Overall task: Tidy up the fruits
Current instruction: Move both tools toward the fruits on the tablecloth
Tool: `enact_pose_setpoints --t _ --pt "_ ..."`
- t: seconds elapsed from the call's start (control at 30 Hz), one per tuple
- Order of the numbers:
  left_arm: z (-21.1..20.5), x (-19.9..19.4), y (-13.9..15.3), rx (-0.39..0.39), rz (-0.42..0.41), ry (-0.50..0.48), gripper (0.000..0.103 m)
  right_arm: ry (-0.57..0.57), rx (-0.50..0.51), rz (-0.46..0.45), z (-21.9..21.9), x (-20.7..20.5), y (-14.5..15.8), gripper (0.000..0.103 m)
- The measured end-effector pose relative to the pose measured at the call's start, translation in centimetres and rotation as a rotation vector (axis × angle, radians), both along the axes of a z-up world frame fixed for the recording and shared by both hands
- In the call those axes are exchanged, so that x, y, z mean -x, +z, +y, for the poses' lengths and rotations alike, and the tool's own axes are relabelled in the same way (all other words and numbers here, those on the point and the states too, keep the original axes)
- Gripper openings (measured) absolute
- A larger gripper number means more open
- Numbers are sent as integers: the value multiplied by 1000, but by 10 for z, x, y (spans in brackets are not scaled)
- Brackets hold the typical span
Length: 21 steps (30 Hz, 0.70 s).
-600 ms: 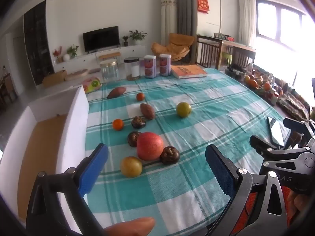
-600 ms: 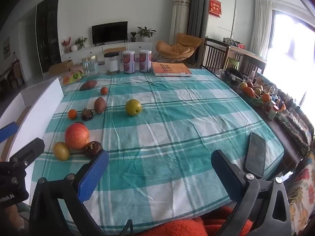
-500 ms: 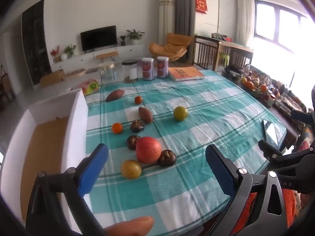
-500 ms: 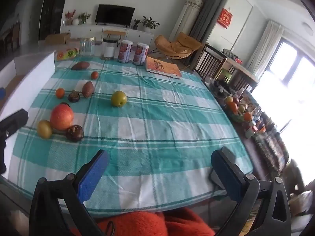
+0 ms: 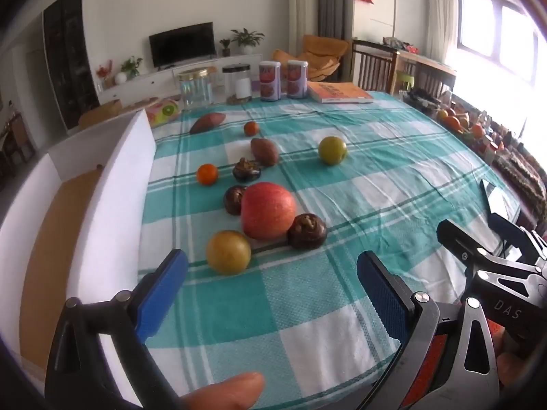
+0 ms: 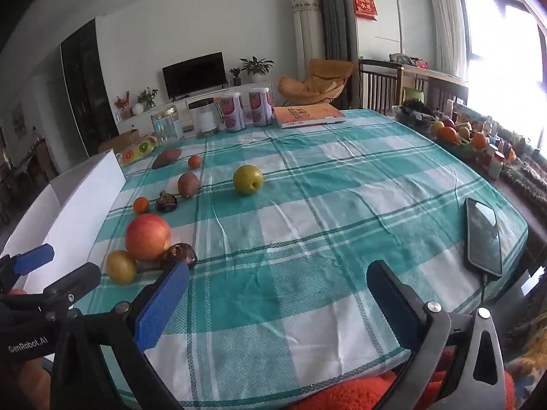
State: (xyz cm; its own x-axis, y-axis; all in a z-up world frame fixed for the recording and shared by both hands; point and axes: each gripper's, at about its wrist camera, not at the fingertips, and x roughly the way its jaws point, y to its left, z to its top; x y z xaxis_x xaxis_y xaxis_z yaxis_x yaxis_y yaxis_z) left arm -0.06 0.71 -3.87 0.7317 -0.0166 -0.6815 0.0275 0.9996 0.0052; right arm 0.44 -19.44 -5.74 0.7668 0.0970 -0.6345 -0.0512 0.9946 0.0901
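At far left, white box (image 5: 112,184) with open top and brown floor inside, standing just beside the edge of the table with teal-and-white checked cloth (image 5: 376,184).

Near the box, on the cloth, a cluster of fruit: yellow plum (image 5: 228,252) closest to the camera, big red apple (image 5: 268,210) just behind it, dark mangosteen (image 5: 306,231) touching the apple on its right, another dark mangosteen (image 5: 234,199) partly hidden behind the apple on its left. Further back, small orange (image 5: 207,174), a third mangosteen (image 5: 247,170), brown oval fruit (image 5: 264,150), second small orange (image 5: 250,128) and long reddish sweet potato (image 5: 207,122) near the far edge. Well apart to the right, alone, green-yellow apple (image 5: 332,150).

Left gripper (image 5: 270,282) hovering above the near cloth, blue pads wide apart, holding nothing; yellow plum just beyond the left pad, not touched.

Right gripper (image 6: 277,295) also spread wide and empty, over bare cloth at the near table edge. Seen also in the left wrist view at the right border.

At the right side, black phone (image 6: 483,235) lying flat with a cable at its near end. At the far edge, two red cans (image 6: 246,109), glass jars (image 5: 196,87) and orange book (image 6: 307,114).
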Motion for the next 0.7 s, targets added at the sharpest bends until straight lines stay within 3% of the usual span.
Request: enact_pose_setpoints --t 0.17,0.7 --pt "-9 4 -3 -18 -34 -12 100 -5 37 -49 4 4 3 103" --pt "7 -2 -21 19 -11 39 100 -49 33 -8 -5 -2 -10 103"
